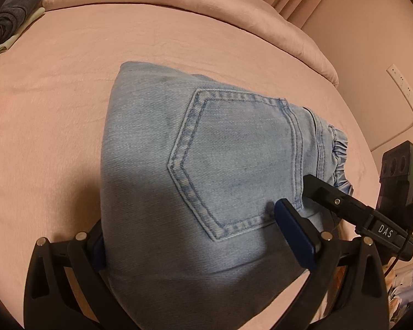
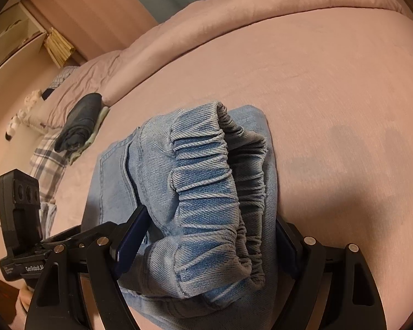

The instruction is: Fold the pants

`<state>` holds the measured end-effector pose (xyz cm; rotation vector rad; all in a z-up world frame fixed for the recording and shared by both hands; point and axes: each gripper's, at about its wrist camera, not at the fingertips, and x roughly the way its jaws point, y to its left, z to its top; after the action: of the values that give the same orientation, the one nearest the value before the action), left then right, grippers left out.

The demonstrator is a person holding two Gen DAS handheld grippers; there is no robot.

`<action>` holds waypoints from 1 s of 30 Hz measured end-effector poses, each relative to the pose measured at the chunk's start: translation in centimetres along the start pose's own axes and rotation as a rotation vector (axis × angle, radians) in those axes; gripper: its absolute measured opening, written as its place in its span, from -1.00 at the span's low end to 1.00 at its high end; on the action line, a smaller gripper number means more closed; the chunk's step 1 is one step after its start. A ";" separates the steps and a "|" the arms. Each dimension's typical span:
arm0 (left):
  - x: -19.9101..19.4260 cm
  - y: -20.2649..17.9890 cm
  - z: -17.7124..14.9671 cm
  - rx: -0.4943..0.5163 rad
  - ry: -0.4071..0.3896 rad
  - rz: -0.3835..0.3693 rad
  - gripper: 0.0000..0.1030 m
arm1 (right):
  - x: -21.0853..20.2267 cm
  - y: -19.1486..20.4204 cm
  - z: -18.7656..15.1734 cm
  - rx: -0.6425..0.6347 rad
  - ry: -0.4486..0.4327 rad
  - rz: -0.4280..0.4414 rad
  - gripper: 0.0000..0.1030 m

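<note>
- Folded jeans (image 1: 195,170): lay mid-frame on pink bed sheet (image 1: 55,115).
- My left gripper (image 1: 198,236) and right gripper (image 2: 206,247): both spread wide, straddling the bundle's edges; whether the pads pressed it, I couldn't tell.
- Step: final fold apparently done; next, square up or lift toward the stacked clothes (image 2: 79,121), upper left.

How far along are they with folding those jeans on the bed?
Nearly finished, by the look of it. Done: the light blue jeans already lie in a compact bundle on the pink bedspread, back pocket up. In hand: the left gripper and right gripper each straddle the bundle with wide jaws, the right at the elastic waistband. Left: probably letting go, perhaps moving it beside the dark folded garment.
</note>
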<state>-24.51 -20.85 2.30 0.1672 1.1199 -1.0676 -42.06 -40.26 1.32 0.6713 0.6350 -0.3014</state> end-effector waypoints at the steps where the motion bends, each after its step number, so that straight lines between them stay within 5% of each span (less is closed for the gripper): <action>1: 0.0 0.0 0.0 0.000 0.000 0.000 0.96 | 0.0 0.0 0.0 0.000 0.000 0.000 0.63; 30: 0.5 -0.2 0.5 -0.003 0.024 0.014 0.95 | 0.0 0.1 -0.3 0.006 0.003 0.004 0.64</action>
<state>-24.30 -21.53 2.24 0.1857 1.1408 -1.0535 -42.17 -39.96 1.17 0.6788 0.6355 -0.2985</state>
